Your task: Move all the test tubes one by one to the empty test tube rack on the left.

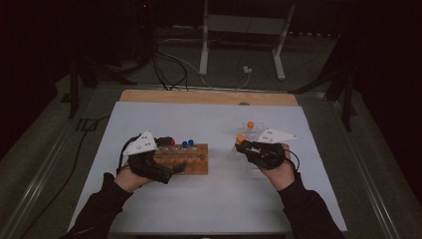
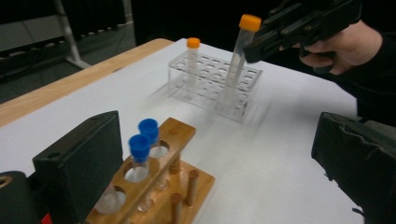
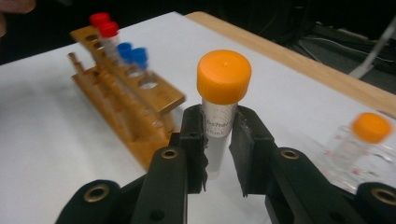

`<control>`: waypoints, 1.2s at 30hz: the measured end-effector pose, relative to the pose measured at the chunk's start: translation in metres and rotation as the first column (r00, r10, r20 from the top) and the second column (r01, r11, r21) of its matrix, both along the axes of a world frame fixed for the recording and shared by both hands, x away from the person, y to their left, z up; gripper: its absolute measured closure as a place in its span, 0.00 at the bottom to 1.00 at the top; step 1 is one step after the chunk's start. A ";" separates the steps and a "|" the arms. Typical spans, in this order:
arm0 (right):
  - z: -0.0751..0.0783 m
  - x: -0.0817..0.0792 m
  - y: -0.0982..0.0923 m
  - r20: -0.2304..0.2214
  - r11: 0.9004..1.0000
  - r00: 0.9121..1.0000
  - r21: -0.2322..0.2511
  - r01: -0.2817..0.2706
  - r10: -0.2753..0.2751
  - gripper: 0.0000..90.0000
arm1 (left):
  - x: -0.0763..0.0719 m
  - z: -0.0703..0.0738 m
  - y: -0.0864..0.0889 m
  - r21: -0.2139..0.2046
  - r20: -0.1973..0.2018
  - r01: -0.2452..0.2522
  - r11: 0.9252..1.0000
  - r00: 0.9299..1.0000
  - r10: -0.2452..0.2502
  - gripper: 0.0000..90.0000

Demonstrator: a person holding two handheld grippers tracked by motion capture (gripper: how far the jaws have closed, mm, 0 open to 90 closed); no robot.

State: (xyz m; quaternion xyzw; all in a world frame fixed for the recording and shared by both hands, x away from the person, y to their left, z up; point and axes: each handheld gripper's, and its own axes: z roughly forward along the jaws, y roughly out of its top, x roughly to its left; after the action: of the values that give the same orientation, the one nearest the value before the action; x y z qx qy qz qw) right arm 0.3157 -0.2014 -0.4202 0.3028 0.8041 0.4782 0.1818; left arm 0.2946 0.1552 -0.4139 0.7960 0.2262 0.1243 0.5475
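Observation:
My right gripper (image 3: 218,140) is shut on a clear tube with an orange cap (image 3: 223,77), gripping just under the cap. Seen from the left gripper view, that tube (image 2: 237,60) leans, with its lower end at the clear plastic rack (image 2: 210,88). A second orange-capped tube (image 2: 193,46) stands in that rack. My left gripper (image 2: 219,163) is open wide, with a jaw on either side of the wooden rack (image 2: 161,184), which holds two blue-capped tubes (image 2: 140,147) and two red-capped tubes (image 3: 105,25). From above, the left gripper (image 1: 173,155) is at the wooden rack (image 1: 191,158) and the right gripper (image 1: 245,146) at the clear rack (image 1: 255,133).
A white sheet (image 1: 209,199) covers the table, with a wooden edge (image 1: 209,97) at the far side. Cables and a metal stand (image 1: 244,30) sit on the floor beyond. The two racks stand apart, with bare sheet between them.

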 end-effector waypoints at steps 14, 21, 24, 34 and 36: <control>-0.003 -0.017 0.028 -0.028 0.991 0.991 -0.039 -0.131 0.130 0.84 | -0.008 0.002 -0.018 -0.006 -0.033 0.059 0.998 0.998 -0.059 0.05; -0.004 -0.027 0.042 -0.027 0.981 0.982 -0.050 -0.190 0.189 0.84 | -0.015 0.006 -0.029 -0.005 -0.040 0.080 0.997 0.996 -0.080 0.07; -0.006 -0.031 0.050 -0.026 0.974 0.976 -0.061 -0.217 0.216 0.84 | -0.017 0.005 -0.034 -0.003 -0.044 0.083 0.997 0.996 -0.083 0.09; -0.010 -0.041 0.067 -0.043 0.958 0.961 -0.071 -0.277 0.274 0.84 | -0.022 0.002 -0.044 -0.007 -0.040 0.118 0.993 0.992 -0.118 0.27; -0.011 -0.041 0.068 -0.049 0.957 0.959 -0.064 -0.283 0.280 0.84 | -0.022 0.002 -0.046 -0.003 -0.038 0.116 0.993 0.993 -0.116 0.32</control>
State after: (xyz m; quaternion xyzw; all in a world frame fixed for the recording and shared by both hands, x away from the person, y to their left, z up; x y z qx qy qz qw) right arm 0.2744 -0.1330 -0.4312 0.1883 0.8587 0.4645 0.1066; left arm 0.2722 0.1095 -0.4124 0.8097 0.1899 0.0771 0.5499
